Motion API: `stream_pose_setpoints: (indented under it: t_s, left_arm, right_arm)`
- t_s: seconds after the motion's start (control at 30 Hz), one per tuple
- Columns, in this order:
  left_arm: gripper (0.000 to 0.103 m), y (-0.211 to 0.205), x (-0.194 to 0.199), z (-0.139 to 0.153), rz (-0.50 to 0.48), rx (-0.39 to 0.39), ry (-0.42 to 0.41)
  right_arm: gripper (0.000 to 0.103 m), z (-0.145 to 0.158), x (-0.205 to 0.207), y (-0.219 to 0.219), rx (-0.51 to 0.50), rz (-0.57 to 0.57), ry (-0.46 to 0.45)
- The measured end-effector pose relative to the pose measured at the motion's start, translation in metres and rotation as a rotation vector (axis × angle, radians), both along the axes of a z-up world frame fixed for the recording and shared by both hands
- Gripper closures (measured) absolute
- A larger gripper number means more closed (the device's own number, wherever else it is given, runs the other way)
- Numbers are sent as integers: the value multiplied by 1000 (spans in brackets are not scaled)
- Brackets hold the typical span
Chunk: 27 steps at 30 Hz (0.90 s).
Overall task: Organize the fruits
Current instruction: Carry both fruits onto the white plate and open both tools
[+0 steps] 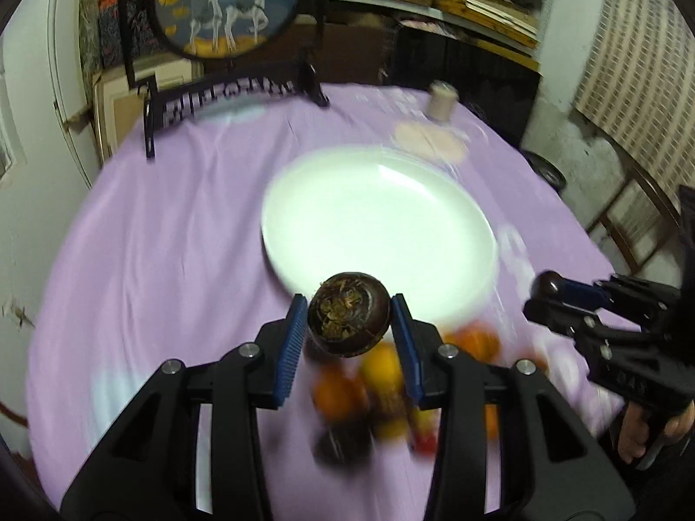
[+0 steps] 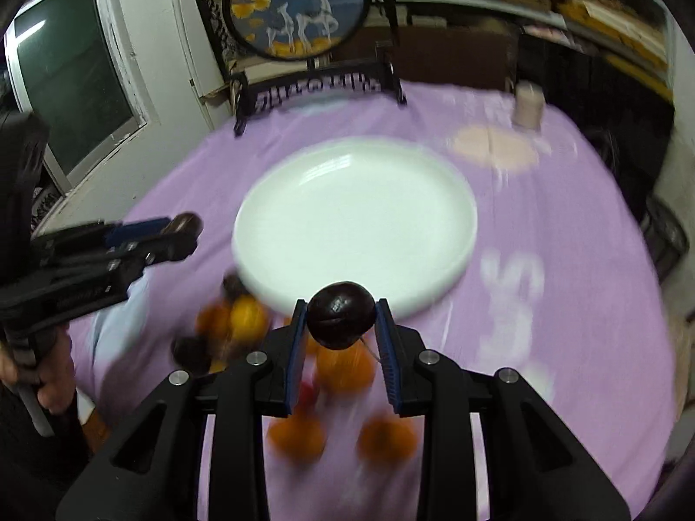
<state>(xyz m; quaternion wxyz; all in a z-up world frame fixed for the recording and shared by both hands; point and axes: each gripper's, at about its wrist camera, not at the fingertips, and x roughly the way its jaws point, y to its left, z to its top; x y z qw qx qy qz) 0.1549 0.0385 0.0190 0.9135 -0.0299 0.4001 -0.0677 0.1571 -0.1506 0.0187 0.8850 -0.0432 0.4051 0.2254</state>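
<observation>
My left gripper (image 1: 349, 313) is shut on a dark brown round fruit (image 1: 349, 310), held above the near rim of the empty white plate (image 1: 378, 217). My right gripper (image 2: 341, 317) is shut on a dark purple round fruit (image 2: 341, 313), also above the plate's near rim (image 2: 347, 204). Each gripper shows in the other's view with its fruit: the right one (image 1: 548, 285) and the left one (image 2: 184, 223). Blurred oranges and dark fruits (image 1: 360, 386) lie in a pile on the cloth below the grippers (image 2: 243, 321).
The round table wears a lilac cloth (image 1: 173, 239). At the back stand a dark carved stand with a round deer painting (image 1: 226, 4), a pale cup (image 1: 442, 102) and a pinkish coaster (image 1: 428, 141). A wooden chair (image 1: 630, 217) is at the right.
</observation>
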Motion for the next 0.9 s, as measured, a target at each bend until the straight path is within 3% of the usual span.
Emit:
stream_pose_setpoints:
  t_s: [0.1, 0.2, 0.4, 0.43, 0.47, 0.57, 0.67, 0.73, 0.83, 0.9]
  left_arm:
    - [63, 2, 74, 7, 20, 7, 28]
    - [63, -2, 138, -6, 41, 4, 81]
    - [63, -12, 191, -43, 28, -20, 170]
    - [62, -13, 195, -45, 21, -24, 177]
    - [62, -15, 196, -48, 17, -27, 187]
    - [51, -12, 189, -44, 16, -36, 177]
    - [43, -4, 162, -17, 19, -33, 112]
    - [24, 2, 129, 1, 20, -25, 57]
    - [13, 8, 62, 10, 34, -8, -12]
    - [10, 10, 21, 4, 55, -12, -43]
  right_arm:
    - [72, 1, 60, 22, -52, 15, -5]
    - [72, -24, 120, 42, -104, 22, 49]
    - [72, -62, 185, 50, -157, 15, 130]
    - [65, -64, 188, 51, -160, 18, 134]
    - [46, -66, 190, 52, -165, 17, 137]
    - [41, -58, 185, 49, -185, -4, 92]
    - [41, -38, 166, 40, -175, 0, 94]
    - [40, -25, 146, 32, -151, 2, 99]
    - [27, -16, 94, 17, -111, -9, 93]
    - [27, -18, 56, 7, -63, -18, 81]
